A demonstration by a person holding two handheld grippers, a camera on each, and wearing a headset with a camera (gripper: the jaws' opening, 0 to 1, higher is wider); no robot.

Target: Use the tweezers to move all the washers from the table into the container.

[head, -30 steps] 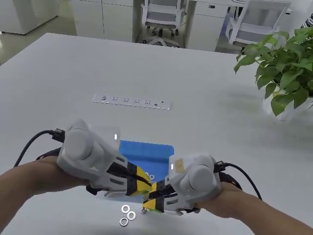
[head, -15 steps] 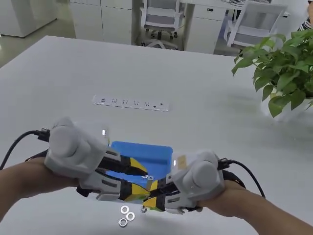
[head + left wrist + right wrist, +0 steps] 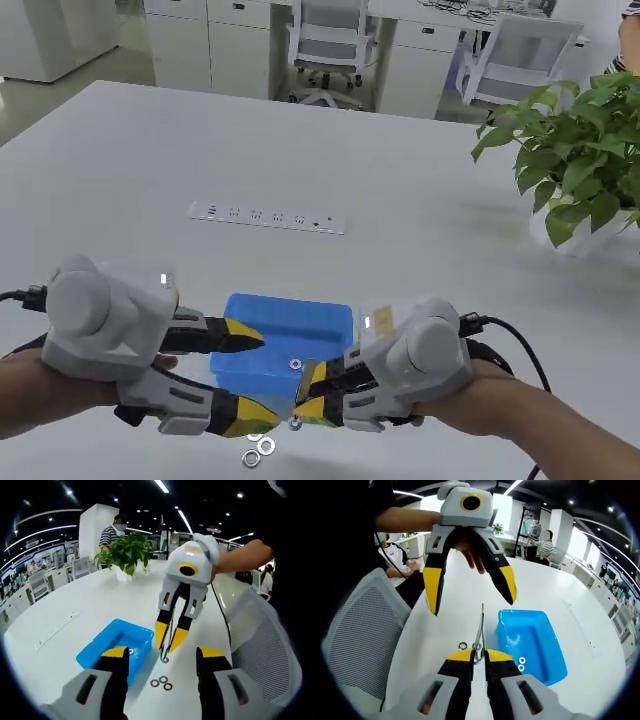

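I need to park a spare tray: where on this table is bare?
Bare: the white tabletop beyond the white power strip, and between that strip and the potted green plant. Crowded: the near edge, with the blue plastic container, loose metal washers, left gripper and right gripper.

left gripper (image 3: 262, 380) pale grey | jaws black, yellow-tipped | cable (image 3: 15, 296) black | top (image 3: 282, 555) seemingly black
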